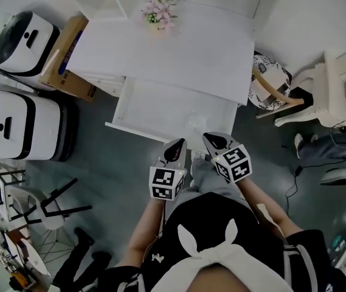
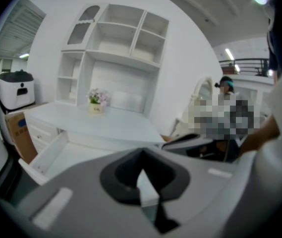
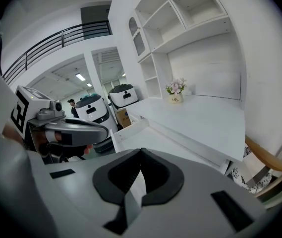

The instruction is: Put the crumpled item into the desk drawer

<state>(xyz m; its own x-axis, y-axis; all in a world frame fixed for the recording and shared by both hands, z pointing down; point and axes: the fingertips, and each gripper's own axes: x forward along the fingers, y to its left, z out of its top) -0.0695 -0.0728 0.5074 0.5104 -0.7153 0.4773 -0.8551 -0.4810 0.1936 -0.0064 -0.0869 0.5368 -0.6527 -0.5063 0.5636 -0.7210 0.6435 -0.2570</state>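
Left gripper [image 1: 175, 149] and right gripper [image 1: 216, 142]: jaws closed on nothing, held close to the person's body. A faint crumpled item [image 1: 196, 123] seems to lie inside the open drawer [image 1: 121, 107], just ahead, nearer the right gripper.

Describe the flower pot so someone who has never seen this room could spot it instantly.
Find the big white desk with the shelves rising behind it. Near its back edge stands a small flower pot of pink blooms. It is the only thing on the desktop, pink against plain white.
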